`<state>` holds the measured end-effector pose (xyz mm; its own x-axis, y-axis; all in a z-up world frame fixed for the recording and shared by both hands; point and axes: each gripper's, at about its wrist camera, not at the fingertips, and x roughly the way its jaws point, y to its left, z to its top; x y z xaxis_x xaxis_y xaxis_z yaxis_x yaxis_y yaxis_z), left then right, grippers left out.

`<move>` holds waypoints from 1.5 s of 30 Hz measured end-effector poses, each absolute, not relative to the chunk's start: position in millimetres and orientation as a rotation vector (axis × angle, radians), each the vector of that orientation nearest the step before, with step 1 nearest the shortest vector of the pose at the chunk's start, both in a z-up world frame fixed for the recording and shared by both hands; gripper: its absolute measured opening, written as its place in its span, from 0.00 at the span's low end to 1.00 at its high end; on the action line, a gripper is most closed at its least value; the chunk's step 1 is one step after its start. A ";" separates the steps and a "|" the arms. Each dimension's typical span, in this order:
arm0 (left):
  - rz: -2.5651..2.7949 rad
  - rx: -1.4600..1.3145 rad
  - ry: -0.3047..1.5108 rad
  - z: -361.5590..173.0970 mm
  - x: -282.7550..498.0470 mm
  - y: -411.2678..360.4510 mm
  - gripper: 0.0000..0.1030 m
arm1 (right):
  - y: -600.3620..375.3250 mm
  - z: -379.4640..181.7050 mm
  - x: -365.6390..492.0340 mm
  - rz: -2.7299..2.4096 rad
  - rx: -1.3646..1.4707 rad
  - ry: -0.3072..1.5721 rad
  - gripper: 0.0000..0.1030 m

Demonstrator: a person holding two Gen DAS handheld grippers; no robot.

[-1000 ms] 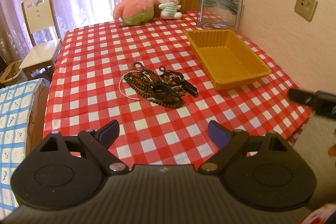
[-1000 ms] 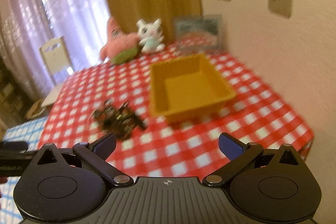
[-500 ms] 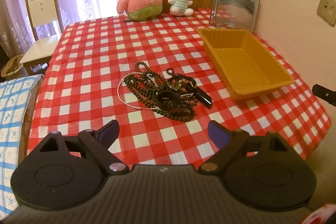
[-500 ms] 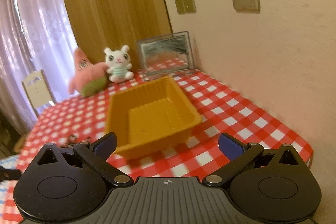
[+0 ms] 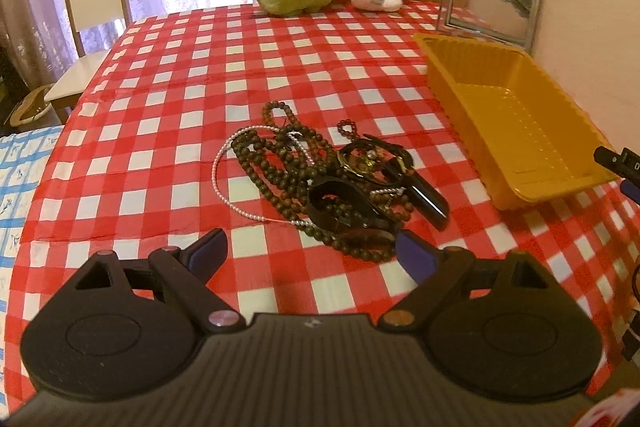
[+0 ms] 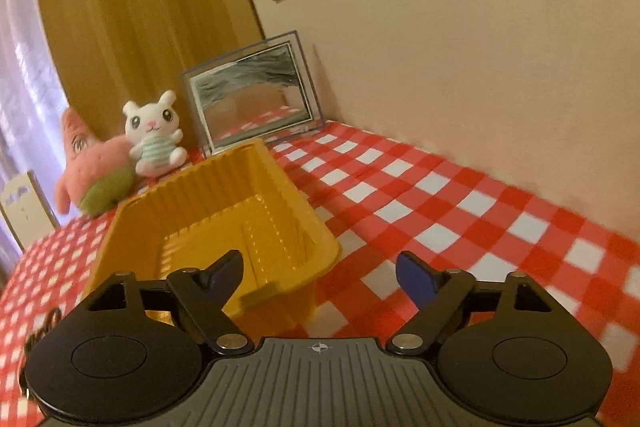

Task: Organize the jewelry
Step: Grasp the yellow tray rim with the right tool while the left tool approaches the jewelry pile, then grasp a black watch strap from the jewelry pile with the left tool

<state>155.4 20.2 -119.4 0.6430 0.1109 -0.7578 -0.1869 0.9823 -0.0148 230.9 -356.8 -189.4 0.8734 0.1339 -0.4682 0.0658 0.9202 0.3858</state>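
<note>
Left wrist view: left gripper [image 5: 312,251] spread wide, nothing held, hovering low with the jewelry pile [image 5: 320,179] just ahead between the fingers, its nearest beads right beside the right fingertip [image 5: 414,257]. Tangle of dark bead strands [image 5: 272,163], a pearl string [image 5: 224,179], black bangles [image 5: 340,203], all loose on the checked tablecloth [image 5: 160,107]. Yellow tray [image 5: 516,131] off to the right, bare inside. Right wrist view: right gripper [image 6: 318,273] also wide open and carrying nothing, parked at the tray's [image 6: 224,227] near corner, maybe to steady it. Looked like the reach-in stage, nothing sorted yet. Next probably: ease forward, pinch one piece, lift slow since everything's knotted together.
</note>
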 end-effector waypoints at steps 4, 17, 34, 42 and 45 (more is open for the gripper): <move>0.186 -0.098 0.862 -127.6 165.2 21.8 0.88 | -352.6 -201.3 245.4 0.049 0.418 0.510 0.70; 0.206 -0.108 0.859 -140.7 176.0 24.5 0.87 | -347.1 -211.3 274.3 0.063 0.440 0.508 0.21; 0.180 -0.104 0.843 -117.5 145.2 13.2 0.85 | -347.4 -166.3 203.5 0.094 0.192 0.397 0.04; 0.165 -0.080 0.801 -105.6 124.9 4.7 0.85 | -344.1 -161.1 167.0 0.109 0.147 0.409 0.04; 0.132 -0.048 0.796 -107.8 123.9 3.9 0.85 | -344.2 -155.7 159.1 0.096 0.152 0.411 0.04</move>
<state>123.9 3.9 -107.8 0.6919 0.1003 -0.7150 -0.1362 0.9907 0.0071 159.1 -344.2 -155.7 0.9124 0.1232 -0.3904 -0.0617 0.9841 0.1663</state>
